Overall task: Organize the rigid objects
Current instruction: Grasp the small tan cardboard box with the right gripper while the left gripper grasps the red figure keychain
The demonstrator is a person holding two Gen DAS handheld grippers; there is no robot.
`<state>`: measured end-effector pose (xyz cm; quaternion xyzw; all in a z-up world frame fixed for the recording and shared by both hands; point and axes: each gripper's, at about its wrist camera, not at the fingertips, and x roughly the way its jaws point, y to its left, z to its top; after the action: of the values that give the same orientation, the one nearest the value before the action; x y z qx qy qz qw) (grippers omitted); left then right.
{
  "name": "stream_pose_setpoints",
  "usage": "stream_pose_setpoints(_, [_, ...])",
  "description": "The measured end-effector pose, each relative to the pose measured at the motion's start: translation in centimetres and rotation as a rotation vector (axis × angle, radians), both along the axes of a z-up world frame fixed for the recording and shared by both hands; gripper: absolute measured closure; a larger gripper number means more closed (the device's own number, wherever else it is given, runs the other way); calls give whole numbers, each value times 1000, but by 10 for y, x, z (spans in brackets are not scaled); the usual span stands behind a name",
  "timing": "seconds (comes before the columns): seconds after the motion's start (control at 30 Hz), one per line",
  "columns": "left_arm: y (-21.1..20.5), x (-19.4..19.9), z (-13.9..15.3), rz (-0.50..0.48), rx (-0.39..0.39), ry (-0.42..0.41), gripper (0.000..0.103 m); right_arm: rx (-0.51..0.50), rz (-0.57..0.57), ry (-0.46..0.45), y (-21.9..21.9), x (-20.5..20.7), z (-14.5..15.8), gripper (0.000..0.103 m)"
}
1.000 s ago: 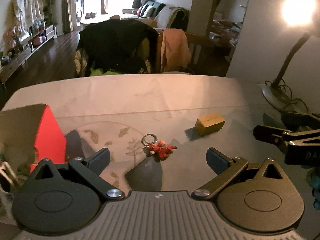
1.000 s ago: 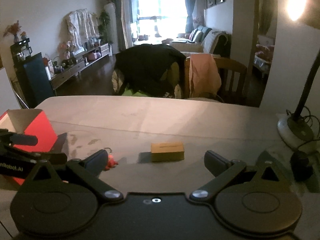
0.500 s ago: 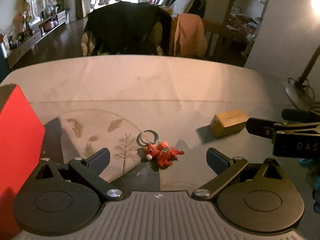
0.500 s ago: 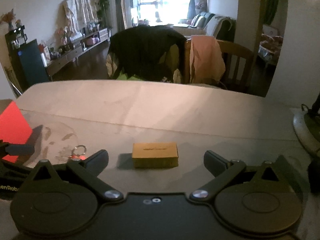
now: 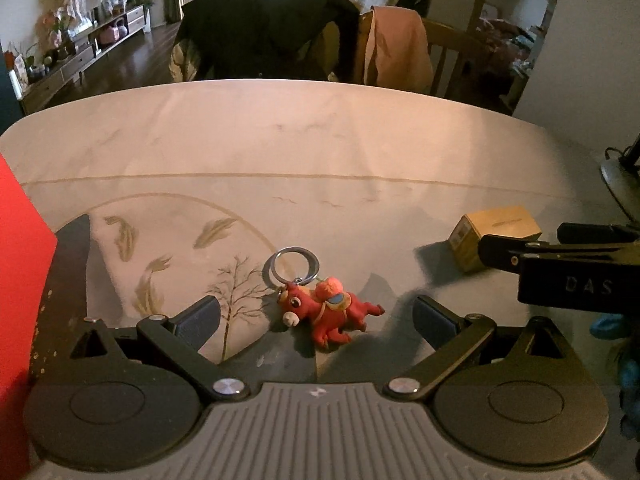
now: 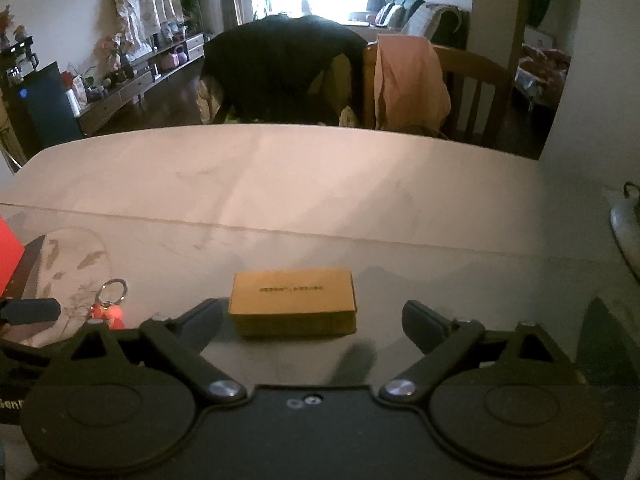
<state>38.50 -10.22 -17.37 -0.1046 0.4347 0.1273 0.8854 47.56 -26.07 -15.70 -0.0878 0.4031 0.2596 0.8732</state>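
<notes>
left wrist view: the left gripper [image 5: 316,316], jaws wide and holding nothing, straddles the red toy keychain [image 5: 324,308] lying on the table [image 5: 280,152], its ring at twelve o'clock; the right gripper's fingers cross at three o'clock, and a careless close could clip them or skid the charm away. right wrist view: the right gripper [image 6: 312,320], jaws just narrowing yet clear of the small cardboard box [image 6: 294,302] between them, risks shoving it sideways if one pad lands first.
</notes>
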Motion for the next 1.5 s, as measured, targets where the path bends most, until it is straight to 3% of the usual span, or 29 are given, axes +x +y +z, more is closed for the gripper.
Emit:
stream_pose_setpoints(0.23, [-4, 4, -3, -15, 29, -7, 3, -14, 11, 5, 6, 1, -6, 14])
stream_pose_setpoints(0.33, [-5, 6, -4, -27, 29, -6, 15, -14, 11, 7, 7, 2, -7, 19])
stream_pose_setpoints(0.47, [-8, 6, -4, -38, 30, -12, 23, -16, 11, 7, 6, 1, -6, 24])
stream_pose_setpoints(0.6, [-13, 4, -2, -53, 62, -11, 42, -18, 19, 13, 6, 3, -6, 32])
stream_pose_setpoints(1.1, [-17, -3, 7, -79, 82, 0, 44, -37, 8, 32, -1, -11, 1, 34])
stream_pose_setpoints(1.5, [-11, -31, 35, -73, 68, 2, 44, -8, 15, 29, -18, -49, 37, 34])
